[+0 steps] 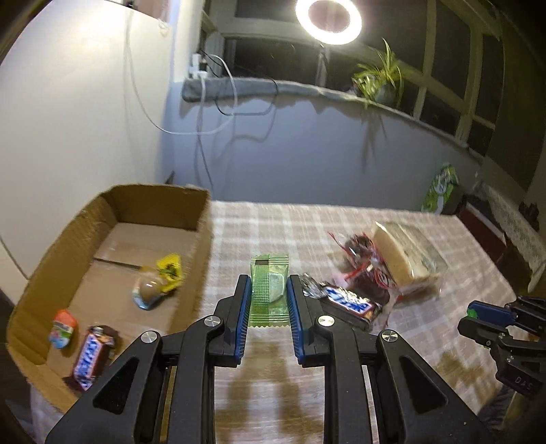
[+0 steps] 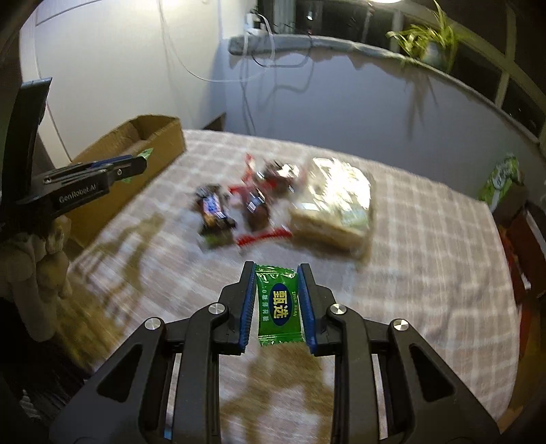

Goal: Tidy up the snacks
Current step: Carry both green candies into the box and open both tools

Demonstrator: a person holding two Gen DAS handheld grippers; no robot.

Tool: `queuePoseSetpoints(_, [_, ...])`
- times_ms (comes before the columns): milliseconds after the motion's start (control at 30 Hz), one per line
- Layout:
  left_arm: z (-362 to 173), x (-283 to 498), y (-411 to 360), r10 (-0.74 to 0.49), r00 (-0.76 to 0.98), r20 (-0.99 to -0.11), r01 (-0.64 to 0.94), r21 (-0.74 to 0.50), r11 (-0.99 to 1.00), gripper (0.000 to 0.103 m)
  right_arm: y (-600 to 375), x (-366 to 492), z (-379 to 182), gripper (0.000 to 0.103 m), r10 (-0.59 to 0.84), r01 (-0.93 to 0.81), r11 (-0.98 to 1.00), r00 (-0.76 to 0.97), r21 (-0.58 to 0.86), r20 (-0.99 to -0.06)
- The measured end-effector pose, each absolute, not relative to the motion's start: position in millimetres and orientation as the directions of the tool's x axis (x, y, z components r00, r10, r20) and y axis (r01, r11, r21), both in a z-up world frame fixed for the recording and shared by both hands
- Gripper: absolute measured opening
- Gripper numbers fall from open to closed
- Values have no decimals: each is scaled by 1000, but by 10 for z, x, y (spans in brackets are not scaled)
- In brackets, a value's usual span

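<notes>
My left gripper point(image 1: 269, 283) is shut on a pale green candy packet point(image 1: 269, 290), held above the checked tablecloth, just right of the cardboard box point(image 1: 201, 235). Inside the box lie a Snickers bar point(image 1: 89, 355), a small orange and blue sweet point(image 1: 61, 328) and a yellow-wrapped snack point(image 1: 157, 281). My right gripper point(image 2: 278, 278) is shut on a dark green candy packet point(image 2: 279, 305), lifted off the cloth. On the table remain a Snickers bar point(image 2: 213, 208), red-wrapped snacks point(image 2: 259, 201) and a clear pack of biscuits point(image 2: 336, 205). The left gripper point(image 2: 145, 158) also shows at the left of the right wrist view.
The table's far edge meets a wall with hanging cables. A green bag point(image 1: 440, 188) stands past the right end of the table. A ring lamp point(image 1: 327, 20) and a plant point(image 1: 382, 78) sit by the window ledge. A gloved hand point(image 2: 41, 259) holds the left gripper.
</notes>
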State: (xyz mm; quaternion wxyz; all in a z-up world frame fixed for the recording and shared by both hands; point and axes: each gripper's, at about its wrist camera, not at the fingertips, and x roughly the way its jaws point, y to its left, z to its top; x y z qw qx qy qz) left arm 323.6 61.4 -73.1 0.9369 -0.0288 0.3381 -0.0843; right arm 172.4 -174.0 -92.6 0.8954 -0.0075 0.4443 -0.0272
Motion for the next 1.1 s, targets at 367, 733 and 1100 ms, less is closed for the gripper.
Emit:
queuePoseSetpoints(367, [-617, 3156, 1190, -124, 806, -579, 33, -167, 985, 20, -1167, 2296, -469, 25, -32, -82, 988, 706, -127, -708])
queuePoseSetpoints(733, [-653, 3076, 1723, -37, 820, -571, -88, -189, 978, 20, -585, 2950, -417, 25, 106, -212, 975, 712, -68, -694])
queuePoseSetpoints(1100, [-721, 3084, 1943, 10, 814, -580, -142, -182, 973, 20, 31, 3515, -656, 25, 239, -322, 946, 642, 26, -728])
